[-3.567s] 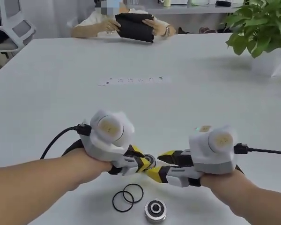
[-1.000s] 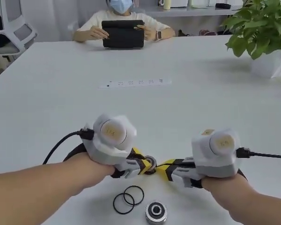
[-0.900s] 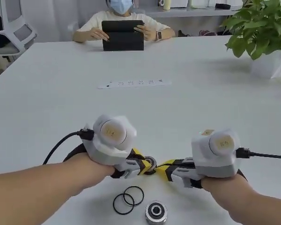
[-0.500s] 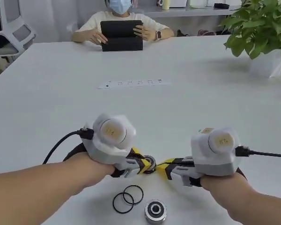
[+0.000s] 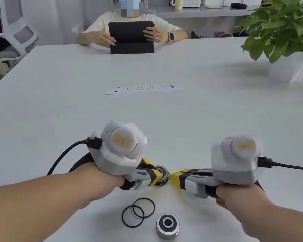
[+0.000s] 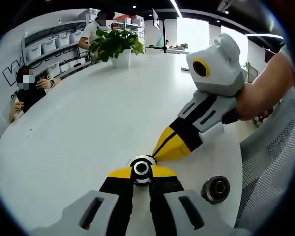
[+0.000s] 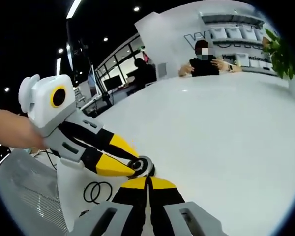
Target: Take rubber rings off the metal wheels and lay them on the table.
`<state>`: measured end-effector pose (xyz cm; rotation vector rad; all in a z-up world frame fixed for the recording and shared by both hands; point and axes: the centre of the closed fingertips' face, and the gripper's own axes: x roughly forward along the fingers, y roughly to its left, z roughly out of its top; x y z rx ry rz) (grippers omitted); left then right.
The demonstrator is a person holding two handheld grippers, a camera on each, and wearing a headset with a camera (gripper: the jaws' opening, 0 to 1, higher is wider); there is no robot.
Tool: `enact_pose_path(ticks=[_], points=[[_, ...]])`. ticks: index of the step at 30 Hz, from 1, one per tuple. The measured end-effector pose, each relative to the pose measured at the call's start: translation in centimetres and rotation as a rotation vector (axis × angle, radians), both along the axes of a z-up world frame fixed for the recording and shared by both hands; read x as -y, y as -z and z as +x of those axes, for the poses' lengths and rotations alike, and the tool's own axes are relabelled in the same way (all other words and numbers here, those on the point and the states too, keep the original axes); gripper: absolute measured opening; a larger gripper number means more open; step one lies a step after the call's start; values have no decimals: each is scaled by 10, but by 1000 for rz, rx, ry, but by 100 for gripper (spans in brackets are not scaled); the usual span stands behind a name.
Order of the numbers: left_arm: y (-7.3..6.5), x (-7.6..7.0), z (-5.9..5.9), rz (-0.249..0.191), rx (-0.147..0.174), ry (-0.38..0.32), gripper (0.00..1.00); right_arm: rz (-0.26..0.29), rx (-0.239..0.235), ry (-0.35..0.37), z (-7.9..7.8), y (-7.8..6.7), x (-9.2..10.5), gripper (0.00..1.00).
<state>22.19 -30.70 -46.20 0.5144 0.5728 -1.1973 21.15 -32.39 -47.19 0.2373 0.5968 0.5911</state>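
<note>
Right gripper [image 5: 174, 176] rolled upright, jaws together beside metal wheel [image 6: 141, 167] clamped in left gripper [image 6: 141, 172]; keep your pull straight.

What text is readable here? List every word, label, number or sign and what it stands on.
"W": first letter of the large wall lettering; the rest is blurred or hidden.
Power strip: markings too small to read.
Loose metal wheel and rubber rings: no text shows.
</note>
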Motion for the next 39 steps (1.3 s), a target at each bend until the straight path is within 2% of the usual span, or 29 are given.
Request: enact_pose_path(ticks=[13,27,39], points=[[0,0,0,1,2,-11,6,46,-9,33,4,-4,0,0],[0,1,0,5,6,-16,6,38,2,25,5,-8,-3,0],[0,1,0,9,13,-15,6,35,15,-18,4,-13,-12,0]])
